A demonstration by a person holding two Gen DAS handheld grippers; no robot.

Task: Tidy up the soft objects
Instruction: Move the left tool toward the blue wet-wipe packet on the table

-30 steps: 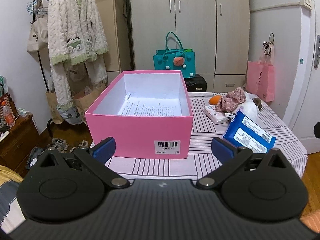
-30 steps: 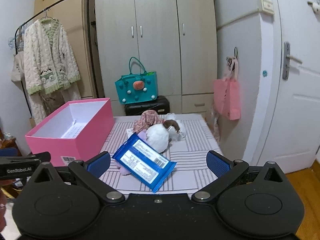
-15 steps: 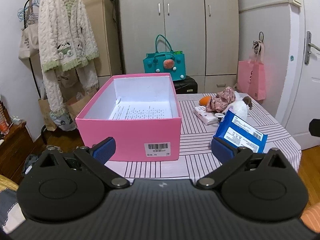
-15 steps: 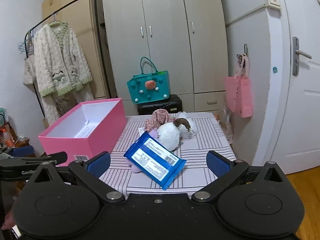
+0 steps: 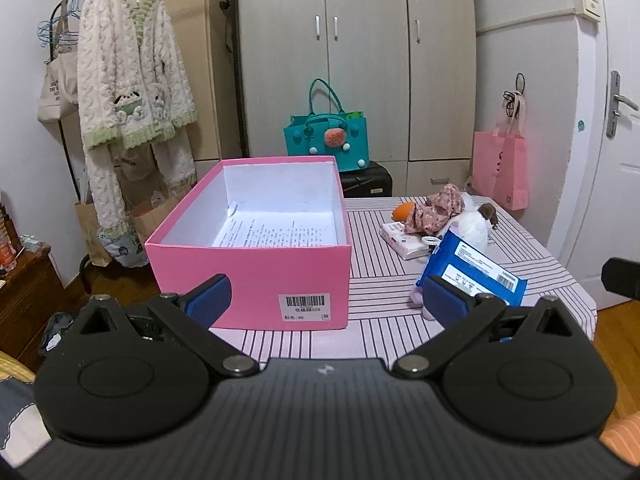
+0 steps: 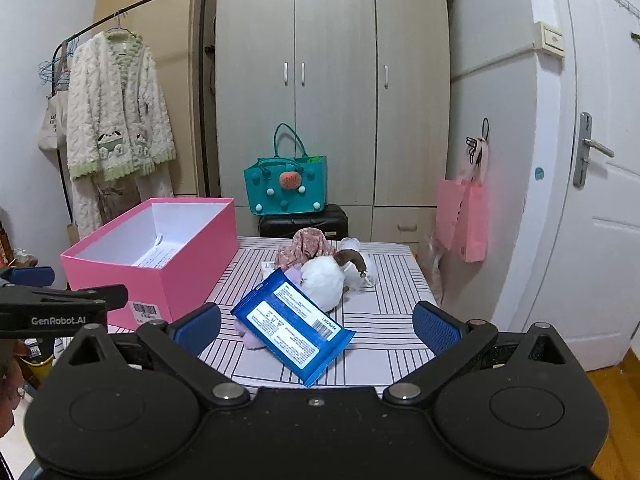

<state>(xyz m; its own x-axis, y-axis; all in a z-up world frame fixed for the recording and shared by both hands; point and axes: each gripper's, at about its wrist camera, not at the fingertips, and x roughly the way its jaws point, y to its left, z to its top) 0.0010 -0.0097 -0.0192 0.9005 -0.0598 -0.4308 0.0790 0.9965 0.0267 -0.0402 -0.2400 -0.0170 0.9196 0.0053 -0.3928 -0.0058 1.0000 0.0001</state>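
Note:
An open pink box (image 5: 256, 268) (image 6: 188, 264) stands on the left of the striped table (image 5: 384, 320), with a printed sheet lying inside. To its right lies a pile: a blue wipes pack (image 5: 476, 268) (image 6: 296, 332), a white plush toy (image 5: 474, 226) (image 6: 324, 280), a floral cloth (image 5: 438, 210) (image 6: 306, 246), a small tissue pack (image 5: 402, 238) and an orange piece (image 5: 402, 211). My left gripper (image 5: 326, 300) hangs open before the box's front wall, holding nothing. My right gripper (image 6: 316, 326) is open too, short of the blue pack. The left gripper also shows at the right wrist view's left edge (image 6: 60, 304).
Behind the table are a teal handbag (image 5: 326, 142) on a black suitcase (image 5: 366, 182), a wardrobe (image 5: 356, 60), and a pink bag (image 5: 500, 168) hanging on the right. A fluffy robe (image 5: 132, 92) hangs on a rack at the left. A white door (image 6: 600, 200) is at the right.
Both grippers have drawn back and risen a little, so the box and the pile look smaller and farther. Neither gripper's opening changed and no object on the table moved.

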